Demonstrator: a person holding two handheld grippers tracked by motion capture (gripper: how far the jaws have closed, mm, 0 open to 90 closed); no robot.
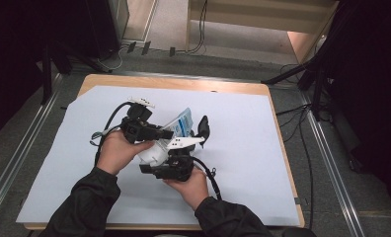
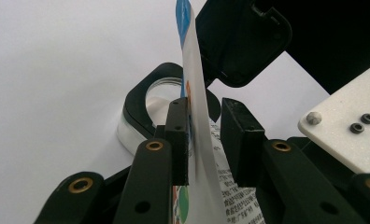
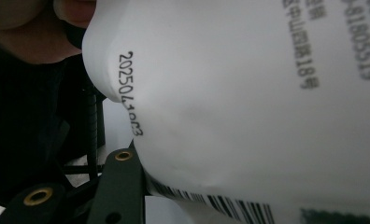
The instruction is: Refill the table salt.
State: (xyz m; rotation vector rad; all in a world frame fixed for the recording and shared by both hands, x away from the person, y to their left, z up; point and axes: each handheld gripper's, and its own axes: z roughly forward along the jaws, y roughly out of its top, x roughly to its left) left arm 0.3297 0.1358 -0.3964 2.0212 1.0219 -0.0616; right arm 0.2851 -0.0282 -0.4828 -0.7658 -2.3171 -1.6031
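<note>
Pouch (image 1: 181,124) of white plastic with blue print and small black lettering is held above the middle of the table (image 1: 174,84), between two hand-held grippers. In the left gripper view the pouch (image 2: 197,107) is seen edge-on, standing as a thin upright sheet between the left gripper's (image 2: 205,140) two black pads; the left pad (image 2: 179,135) lies against it, while a narrow gap is seen at the right pad (image 2: 239,140), so the jaws stand slightly apart and are not clamped on it. Behind the sheet, a black-rimmed clear container (image 2: 148,105) with a hinged black lid (image 2: 241,39) raised is seen on the white sheet (image 2: 57,70) covering the table. In the right gripper view the pouch's (image 3: 230,107) bulging white back, printed with a date code and a barcode, is pressed close over the jaws; whether the right gripper (image 1: 176,165) is gripping it cannot be told. From above, the left gripper (image 1: 156,132) is seen at the pouch's near-left side and the right gripper just below it, each carried in a hand with a dark sleeve (image 1: 85,207).
</note>
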